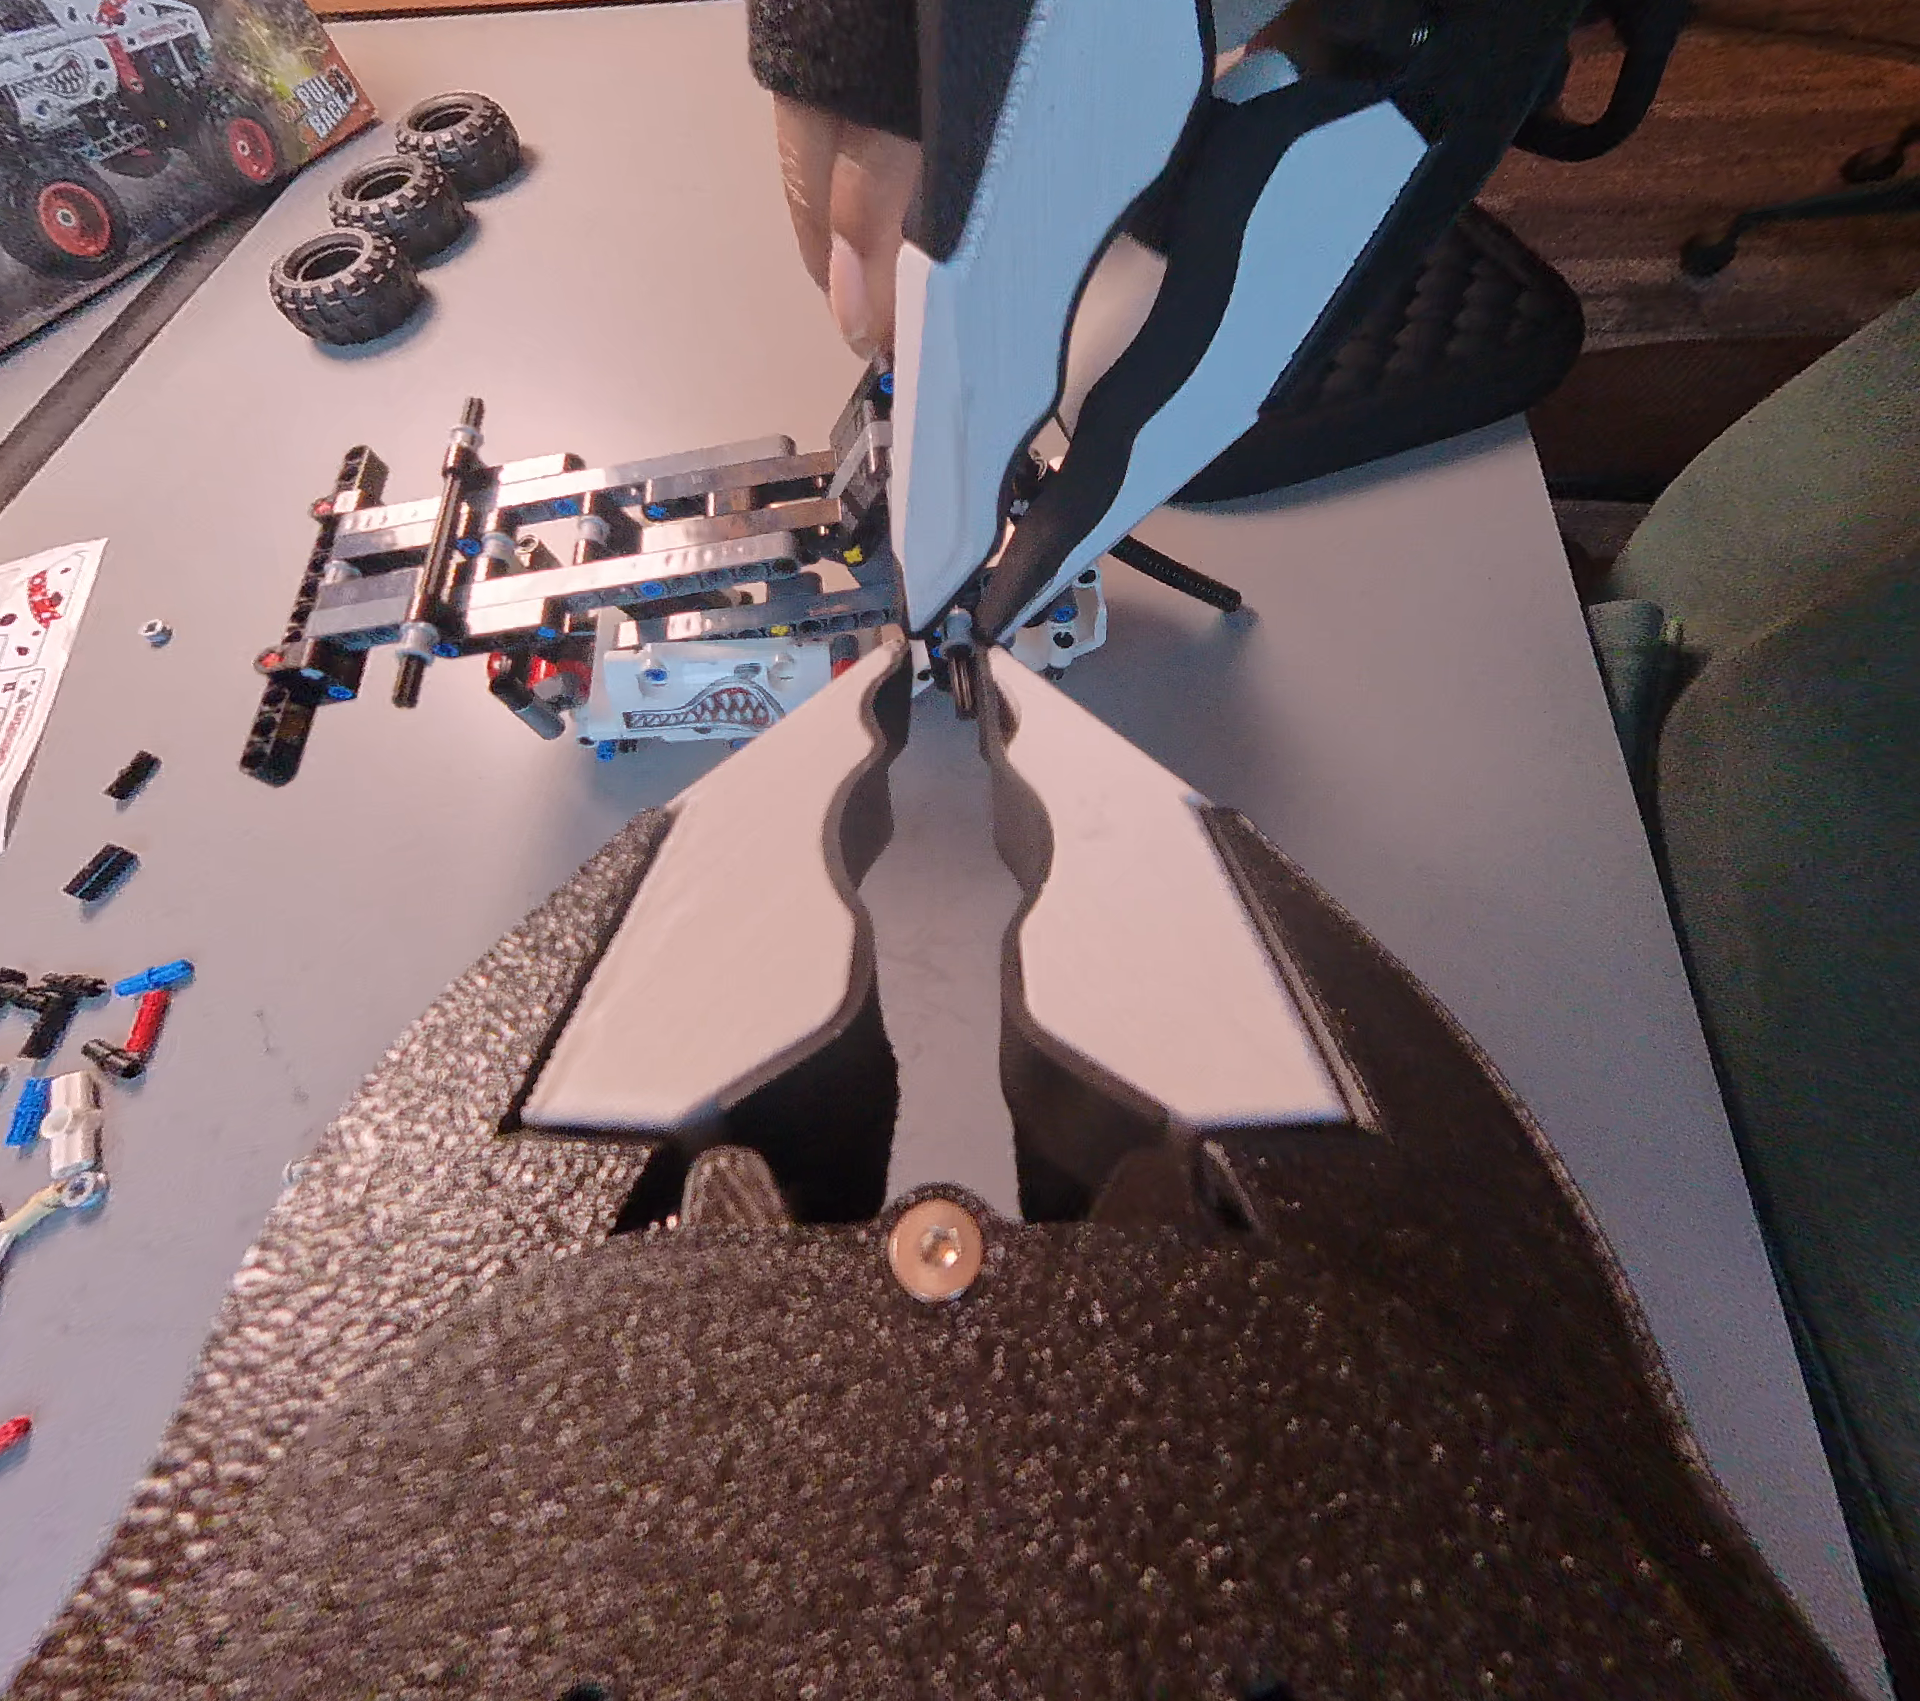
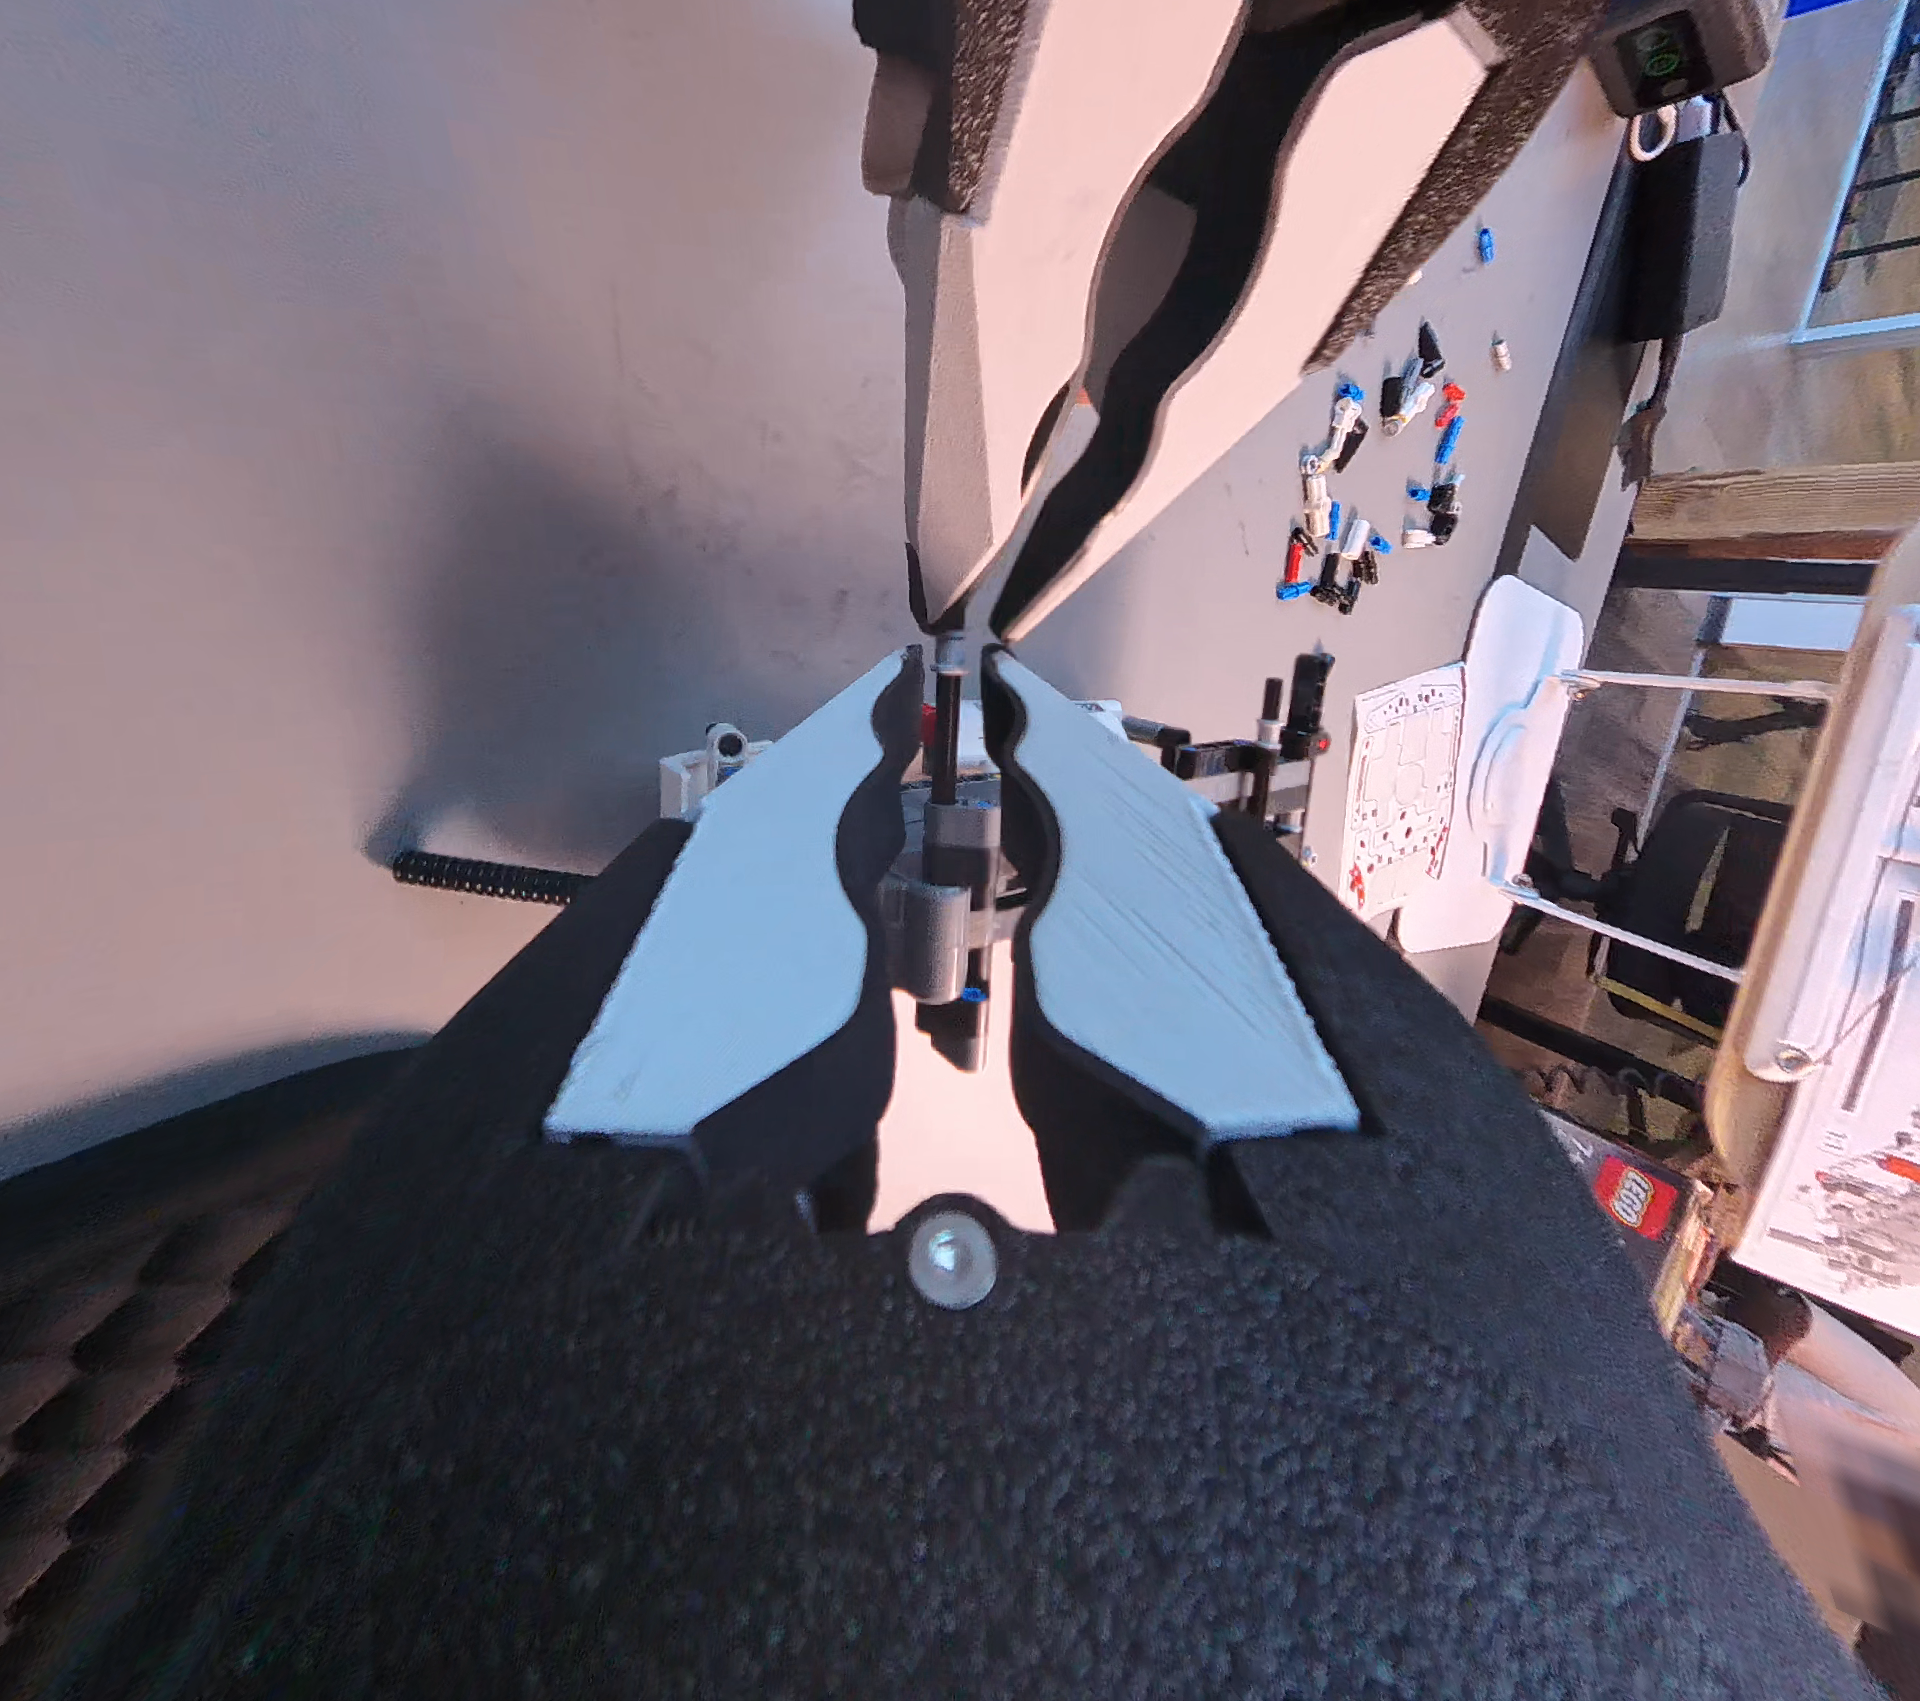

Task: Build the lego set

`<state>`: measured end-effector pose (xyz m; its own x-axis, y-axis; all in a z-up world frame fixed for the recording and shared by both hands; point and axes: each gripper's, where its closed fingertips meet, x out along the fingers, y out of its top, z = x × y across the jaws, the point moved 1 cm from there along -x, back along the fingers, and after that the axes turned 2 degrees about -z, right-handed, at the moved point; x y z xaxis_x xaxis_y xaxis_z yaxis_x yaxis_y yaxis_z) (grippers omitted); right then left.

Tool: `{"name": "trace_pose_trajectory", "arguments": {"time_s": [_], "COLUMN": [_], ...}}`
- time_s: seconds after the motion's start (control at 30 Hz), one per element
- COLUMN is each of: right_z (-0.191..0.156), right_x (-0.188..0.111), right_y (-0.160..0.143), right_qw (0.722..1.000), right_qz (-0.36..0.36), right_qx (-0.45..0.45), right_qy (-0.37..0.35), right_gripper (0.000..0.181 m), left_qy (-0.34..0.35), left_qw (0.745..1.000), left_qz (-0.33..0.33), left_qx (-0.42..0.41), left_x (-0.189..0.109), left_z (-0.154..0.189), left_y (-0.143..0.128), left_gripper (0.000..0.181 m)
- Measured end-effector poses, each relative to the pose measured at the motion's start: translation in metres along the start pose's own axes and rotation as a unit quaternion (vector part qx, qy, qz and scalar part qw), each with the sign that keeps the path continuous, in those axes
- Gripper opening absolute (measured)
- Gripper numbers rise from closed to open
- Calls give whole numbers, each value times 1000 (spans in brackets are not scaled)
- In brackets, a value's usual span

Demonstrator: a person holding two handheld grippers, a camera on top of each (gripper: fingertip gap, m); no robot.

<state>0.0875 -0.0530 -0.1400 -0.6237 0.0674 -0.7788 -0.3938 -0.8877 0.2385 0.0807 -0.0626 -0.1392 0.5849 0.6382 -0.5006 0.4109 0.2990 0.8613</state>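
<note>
Here both tools meet at one black axle (image 2: 948, 737) standing out of the truck chassis (image 1: 582, 560) on the tabletop (image 1: 1351, 716), the left tool (image 1: 948, 666) and right tool (image 2: 954, 659) each narrowed on its bush-capped tip, so uneven pinching likely tilts or jams it.

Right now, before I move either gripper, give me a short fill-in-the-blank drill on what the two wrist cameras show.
1. The loose tyres lined up beside the box number ____.
2. Both grippers' tips meet at a black ____ sticking out of the truck frame.
3. The painted teeth sit on a ____ panel.
4. The sticker sheet lies flat on the ____.

Missing words: three; axle; white; table
</note>
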Motion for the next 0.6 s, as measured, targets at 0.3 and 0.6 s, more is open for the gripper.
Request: {"name": "trace_pose_trajectory", "arguments": {"time_s": [0.3, 0.6], "right_z": [0, 0], "right_x": [4, 5], "right_y": [4, 3], "right_qw": [1000, 999], "right_qz": [3, -11], "right_qx": [-17, -31], "right_qy": [-6, -6], "right_gripper": [8, 6], "left_qy": [-7, -7], "left_qw": [1000, 1000], "left_qz": [-16, -23], "left_qx": [1, -11], "left_x": [0, -1], "left_z": [3, 3], "left_y": [-5, -6], "left_gripper": [4, 3]}}
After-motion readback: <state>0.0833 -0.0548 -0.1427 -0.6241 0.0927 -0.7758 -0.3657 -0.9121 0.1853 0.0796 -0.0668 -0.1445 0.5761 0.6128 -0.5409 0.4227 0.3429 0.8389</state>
